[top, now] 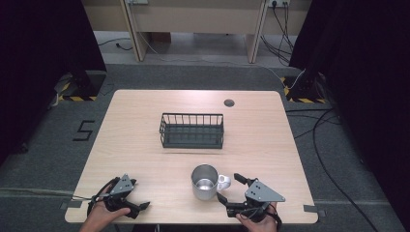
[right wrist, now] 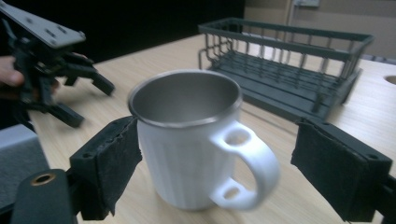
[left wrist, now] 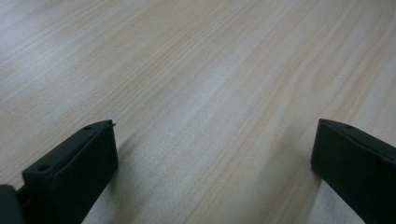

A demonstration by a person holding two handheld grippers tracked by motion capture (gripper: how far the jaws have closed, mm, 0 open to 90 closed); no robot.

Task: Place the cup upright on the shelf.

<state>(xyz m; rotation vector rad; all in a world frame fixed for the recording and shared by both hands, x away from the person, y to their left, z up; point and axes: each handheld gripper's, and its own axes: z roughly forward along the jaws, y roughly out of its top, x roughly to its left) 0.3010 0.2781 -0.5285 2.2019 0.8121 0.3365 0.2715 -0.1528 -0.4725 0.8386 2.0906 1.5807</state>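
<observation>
A white mug [top: 204, 182] with a steel inside stands upright near the table's front edge, its handle [top: 223, 181] pointing right. My right gripper [top: 228, 187] is open at the handle side. In the right gripper view the mug [right wrist: 187, 144] stands between the jaws of the right gripper [right wrist: 217, 140]: the left pad [right wrist: 116, 158] is close against its wall and the right pad [right wrist: 331, 168] is well apart from the handle. My left gripper [top: 139, 194] rests open at the front left, with bare table [left wrist: 210, 70] between the jaws of the left gripper [left wrist: 215, 135].
A dark wire basket [top: 192, 130] stands empty at the table's middle, beyond the mug, and it is also the basket [right wrist: 285, 60] behind the mug in the right gripper view. A round cable hole [top: 228, 102] lies near the far edge. Bare wood lies between basket and mug.
</observation>
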